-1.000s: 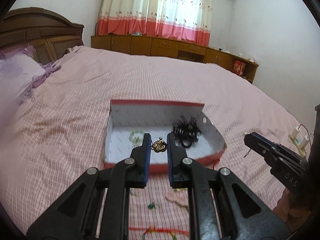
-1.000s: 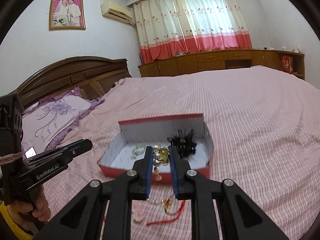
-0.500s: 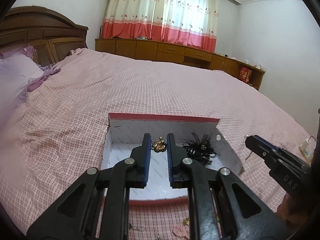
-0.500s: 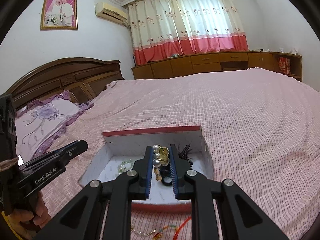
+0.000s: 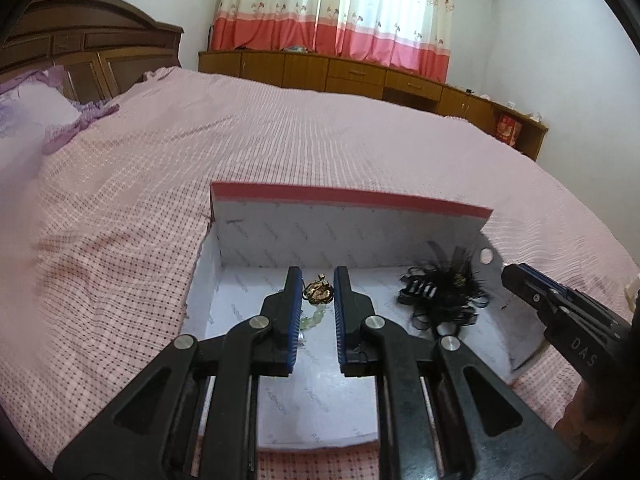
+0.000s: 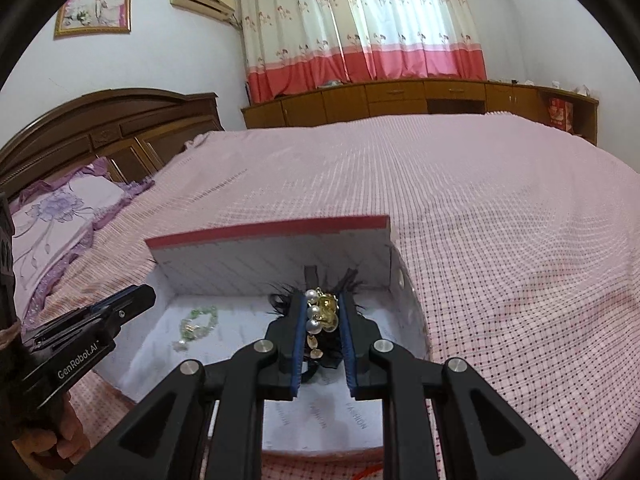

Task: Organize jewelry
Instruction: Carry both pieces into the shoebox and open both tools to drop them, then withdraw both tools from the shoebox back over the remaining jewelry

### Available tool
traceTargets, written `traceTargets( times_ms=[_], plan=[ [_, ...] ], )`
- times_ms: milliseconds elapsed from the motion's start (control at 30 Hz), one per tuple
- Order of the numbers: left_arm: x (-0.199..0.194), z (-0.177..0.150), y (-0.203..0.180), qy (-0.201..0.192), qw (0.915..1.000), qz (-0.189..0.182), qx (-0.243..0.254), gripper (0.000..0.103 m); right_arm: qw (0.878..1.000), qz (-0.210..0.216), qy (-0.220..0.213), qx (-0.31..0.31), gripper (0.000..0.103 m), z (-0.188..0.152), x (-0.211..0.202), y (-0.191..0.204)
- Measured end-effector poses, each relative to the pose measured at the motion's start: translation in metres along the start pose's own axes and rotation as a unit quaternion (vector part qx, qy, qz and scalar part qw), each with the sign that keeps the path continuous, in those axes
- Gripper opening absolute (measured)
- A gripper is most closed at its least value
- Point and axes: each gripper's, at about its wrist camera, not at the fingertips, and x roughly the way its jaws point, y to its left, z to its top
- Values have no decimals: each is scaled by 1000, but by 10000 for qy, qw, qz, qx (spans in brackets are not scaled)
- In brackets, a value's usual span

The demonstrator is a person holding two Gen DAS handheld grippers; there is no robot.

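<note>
A red-edged white box [image 5: 352, 232] [image 6: 276, 260] lies open on the pink bed. My left gripper [image 5: 317, 294] hangs over the box floor, shut on a small gold ornament [image 5: 319, 293]. A pale green bead bracelet [image 5: 316, 317] [image 6: 198, 322] lies on the floor below it. My right gripper [image 6: 322, 312] is over the right part of the box, shut on a pearl and gold piece [image 6: 320, 312]. A black feathered hair piece [image 5: 440, 300] [image 6: 316, 292] rests in the box's right corner, partly hidden behind my right fingers.
The bed's pink checked cover [image 5: 320, 140] spreads all round the box. A purple pillow [image 6: 60, 216] and wooden headboard [image 6: 112, 128] are at the left, low cabinets [image 6: 400, 96] under curtains at the back. A red cord [image 6: 370, 471] lies before the box.
Both grippers moved forward and down, from in front of the box to over its inside, each still holding its piece. The loose pieces on the bed slid out of view.
</note>
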Motion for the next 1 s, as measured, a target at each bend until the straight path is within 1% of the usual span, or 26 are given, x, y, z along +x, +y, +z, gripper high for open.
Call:
traceTargets(
  times_ms=[200, 500, 533, 600, 633, 667, 733, 1000],
  plan=[
    [13, -2, 2, 129, 9999, 50, -14, 7, 9998, -52, 146, 130, 18, -4, 16, -7],
    [24, 0, 0, 252, 9996, 73, -70, 8, 9994, -94, 279, 191, 18, -3, 24, -12],
    [24, 0, 0, 258, 9996, 84, -69, 9, 9993, -100, 288, 196, 19, -3, 24, -12],
    [24, 2, 0, 273, 9996, 92, -74, 19, 9993, -80, 303, 208, 21, -2, 24, -11],
    [23, 1, 1, 270, 9996, 99, -76, 28, 9993, -86, 294, 214, 27, -2, 23, -11],
    [22, 1, 1, 254, 9996, 104, -73, 33, 9993, -82, 286, 221, 33, -1, 23, -11],
    [18, 2, -1, 218, 9997, 93, -41, 35, 9994, -26, 254, 245, 33, 1, 18, -12],
    [-7, 9, -4, 133, 9999, 56, 22, 36, 9997, 87, 85, 210, 34, 10, -10, -8]
  ],
)
